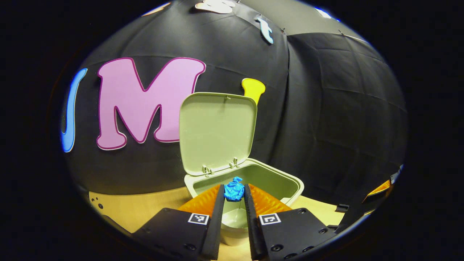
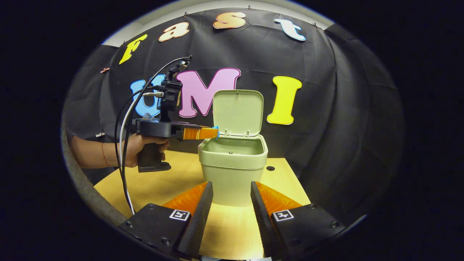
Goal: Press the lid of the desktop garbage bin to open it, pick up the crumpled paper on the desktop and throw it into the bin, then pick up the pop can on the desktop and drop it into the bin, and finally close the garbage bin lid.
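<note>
Left tool pinches blue crumpled paper at frame centre, over open bin; lid upright. Right tool agape, holding nothing, low centre above worktop.

bin base hidden, paper tiny

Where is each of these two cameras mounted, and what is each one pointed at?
Left gripper view: rides on the left tongs, above the open bin, its own fingers gripping blue crumpled paper.
Right gripper view: rides on the right tongs, low over the table, facing the bin's front; its own fingers stand apart; a hand holds the left tongs.
Shared: bin, raised lid, paper.
</note>
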### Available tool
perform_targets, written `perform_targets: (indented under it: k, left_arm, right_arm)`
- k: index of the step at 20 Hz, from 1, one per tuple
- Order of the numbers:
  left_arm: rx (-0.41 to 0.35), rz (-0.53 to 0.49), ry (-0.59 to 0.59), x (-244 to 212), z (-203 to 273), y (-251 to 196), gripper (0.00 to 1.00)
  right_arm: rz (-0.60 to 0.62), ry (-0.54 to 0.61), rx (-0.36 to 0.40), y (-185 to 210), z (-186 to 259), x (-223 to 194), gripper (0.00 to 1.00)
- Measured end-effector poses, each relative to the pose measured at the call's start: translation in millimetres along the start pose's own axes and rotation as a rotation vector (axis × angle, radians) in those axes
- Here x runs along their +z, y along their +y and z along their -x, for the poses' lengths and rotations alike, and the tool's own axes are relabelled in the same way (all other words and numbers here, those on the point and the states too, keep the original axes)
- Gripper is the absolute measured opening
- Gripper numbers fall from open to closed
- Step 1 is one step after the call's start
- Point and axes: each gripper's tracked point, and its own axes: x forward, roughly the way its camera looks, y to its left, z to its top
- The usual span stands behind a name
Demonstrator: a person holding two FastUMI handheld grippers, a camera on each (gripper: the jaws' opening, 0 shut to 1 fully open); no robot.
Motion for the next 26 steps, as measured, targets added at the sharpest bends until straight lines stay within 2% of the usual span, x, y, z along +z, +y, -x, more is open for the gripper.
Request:
perform_targets:
  k: [2, 4, 7, 8, 9, 10, 11, 16, 18, 26]
  left_arm:
    - [0.009, -0.006, 0.02, -5, -7, 0, 0.35]
    - [0.012, -0.01, 0.033, -7, -9, 0, 0.42]
    - [0.013, 0.0, 0.027, -6, -9, 1, 0.43]
    - [0.012, 0.003, 0.025, -6, -9, 1, 0.54]
    - [0.016, 0.005, 0.021, -5, -6, 2, 0.59]
    - [0.02, 0.007, 0.016, -5, -5, 3, 0.84]
    - [0.035, 0.008, 0.003, -3, -3, 7, 0.9]
    - [0.09, 0.005, -0.039, 8, 24, 19, 0.91]
    - [0.116, 0.013, -0.056, 11, 41, 27, 0.91]
    - [0.259, 0.048, -0.078, -1, 134, 77, 0.91]
  right_arm:
    - [-0.006, 0.005, -0.001, -5, -2, -1, 0.69]
    - [-0.011, 0.005, -0.003, -7, -2, -1, 0.73]
    - [-0.009, 0.011, -0.002, -7, -2, -2, 0.73]
    - [-0.006, 0.012, -0.001, -6, -2, -3, 0.73]
    - [-0.003, 0.013, 0.002, -6, -2, -3, 0.73]
    - [-0.001, 0.014, 0.004, -4, -1, -4, 0.73]
    - [0.002, 0.014, 0.008, -2, -1, -3, 0.73]
    - [0.016, 0.023, 0.02, 7, 2, -6, 0.74]
    - [0.018, 0.024, 0.035, 14, 3, -8, 0.79]
    - [0.029, 0.096, 0.165, 77, 1, -40, 0.81]
